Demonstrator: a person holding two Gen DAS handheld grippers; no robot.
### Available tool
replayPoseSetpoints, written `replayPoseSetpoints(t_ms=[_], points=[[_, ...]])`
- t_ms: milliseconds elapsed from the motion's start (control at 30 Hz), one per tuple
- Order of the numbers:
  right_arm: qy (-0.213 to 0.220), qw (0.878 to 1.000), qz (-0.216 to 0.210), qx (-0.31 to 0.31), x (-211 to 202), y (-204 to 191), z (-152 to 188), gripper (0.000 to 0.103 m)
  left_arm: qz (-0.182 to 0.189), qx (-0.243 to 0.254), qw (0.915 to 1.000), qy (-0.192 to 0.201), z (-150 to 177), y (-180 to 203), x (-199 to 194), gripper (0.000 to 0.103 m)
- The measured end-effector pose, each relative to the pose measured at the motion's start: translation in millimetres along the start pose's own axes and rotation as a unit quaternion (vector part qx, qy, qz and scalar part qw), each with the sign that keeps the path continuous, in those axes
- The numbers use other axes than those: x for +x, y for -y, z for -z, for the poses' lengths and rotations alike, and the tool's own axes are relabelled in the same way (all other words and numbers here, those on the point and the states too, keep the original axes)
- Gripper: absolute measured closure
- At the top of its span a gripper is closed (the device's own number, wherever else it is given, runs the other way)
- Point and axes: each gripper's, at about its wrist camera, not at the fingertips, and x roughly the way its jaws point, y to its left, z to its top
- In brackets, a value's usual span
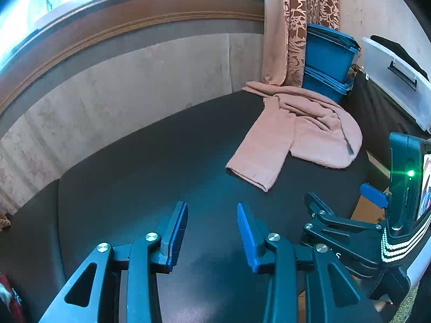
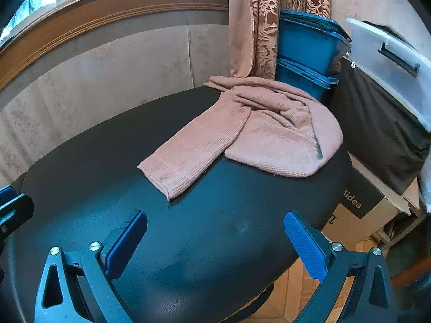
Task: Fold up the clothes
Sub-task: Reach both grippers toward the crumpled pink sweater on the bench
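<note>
Both your grippers, left point(image 1: 212, 231) and right point(image 2: 215, 245), stood apart and empty; the pink sweater point(image 2: 250, 134) lay ahead toward the table's point(image 2: 215, 210) far right corner, sleeve pointing back, right gripper nearer.

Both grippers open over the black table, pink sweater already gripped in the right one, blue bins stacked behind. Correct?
Not quite. The right gripper is open but holds nothing: the right wrist view shows the pink sweater lying loose on the black table, well ahead of its fingers. The rest stands: the left gripper is open too, and the blue bins are stacked behind.
</note>
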Motion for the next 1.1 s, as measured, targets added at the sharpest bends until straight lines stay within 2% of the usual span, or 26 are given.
replayPoseSetpoints(t_ms=[133, 267, 433, 600, 667, 767, 867, 933, 1000, 1067, 1100], points=[[0.003, 1.0, -0.02, -0.004, 6, -4, 4, 0.0, -0.005, -0.009, 0.9999, -0.013, 8, -15, 7, 0.065], [0.006, 0.999, -0.042, -0.009, 12, -8, 8, 0.0, -0.015, -0.03, 0.9982, -0.05, 25, -39, 30, 0.065], [0.004, 0.992, -0.115, -0.047, 41, -29, 3, 0.0, -0.035, -0.051, 0.994, -0.09, 53, -68, 51, 0.065], [-0.022, 0.983, -0.157, -0.097, 95, -53, -37, 0.0, -0.052, -0.072, 0.9879, -0.127, 80, -96, 70, 0.064], [-0.035, 0.983, -0.153, -0.099, 118, -57, -59, 0.0, -0.059, -0.08, 0.9848, -0.142, 91, -107, 77, 0.064], [-0.072, 0.986, -0.133, -0.065, 165, -51, -92, 0.0, -0.069, -0.092, 0.9796, -0.165, 108, -124, 88, 0.064], [-0.128, 0.983, -0.127, -0.021, 209, -42, -100, 0.0, -0.066, -0.102, 0.9785, -0.167, 116, -133, 91, 0.061], [-0.126, 0.983, -0.136, -0.014, 210, -47, -93, 0.0, -0.06, -0.108, 0.9788, -0.163, 120, -137, 90, 0.06], [-0.117, 0.981, -0.153, -0.026, 203, -59, -83, 0.0, -0.058, -0.115, 0.9789, -0.158, 124, -143, 90, 0.046], [-0.108, 0.981, -0.149, -0.067, 193, -75, -68, 0.0, -0.058, -0.123, 0.979, -0.152, 131, -152, 88, 0.036], [-0.105, 0.979, -0.15, -0.085, 187, -82, -60, 0.0, -0.052, -0.124, 0.9793, -0.151, 135, -155, 86, 0.035]])
